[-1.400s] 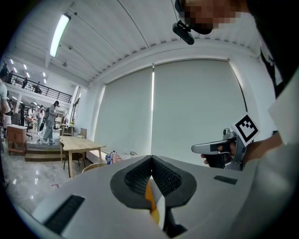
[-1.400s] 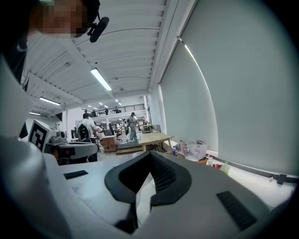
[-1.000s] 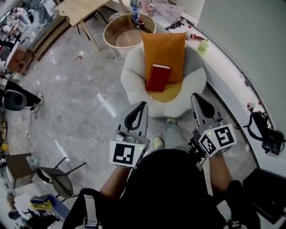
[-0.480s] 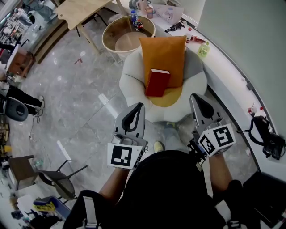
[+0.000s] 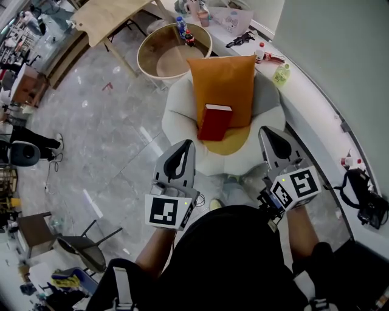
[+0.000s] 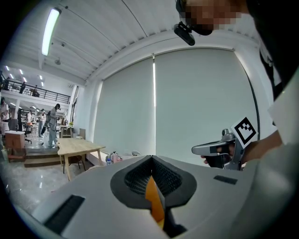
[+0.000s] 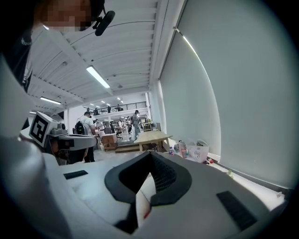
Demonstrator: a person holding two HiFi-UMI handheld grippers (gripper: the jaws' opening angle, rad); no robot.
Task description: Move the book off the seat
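A red book [image 5: 214,121] leans upright against an orange cushion [image 5: 223,82] on the yellow seat pad [image 5: 231,135] of a round white armchair [image 5: 179,115]. My left gripper [image 5: 188,144] hangs in front of the chair's near edge, shut and empty, well short of the book. To the right of the seat my right gripper [image 5: 266,130] is level with it, also shut with nothing held. In the left gripper view the jaws [image 6: 152,158] meet at the tip, with a sliver of orange showing through the gap. In the right gripper view the jaws [image 7: 150,154] are likewise closed.
A round wooden tub table [image 5: 173,48] with bottles stands just behind the armchair. A light wooden table [image 5: 112,15] is further back left. A curved white ledge [image 5: 316,103] with small items runs along the wall at the right. A dark chair [image 5: 79,246] is at lower left.
Both grippers hold almost the same place in front of the chair. The view has drifted slightly. The book has not moved.
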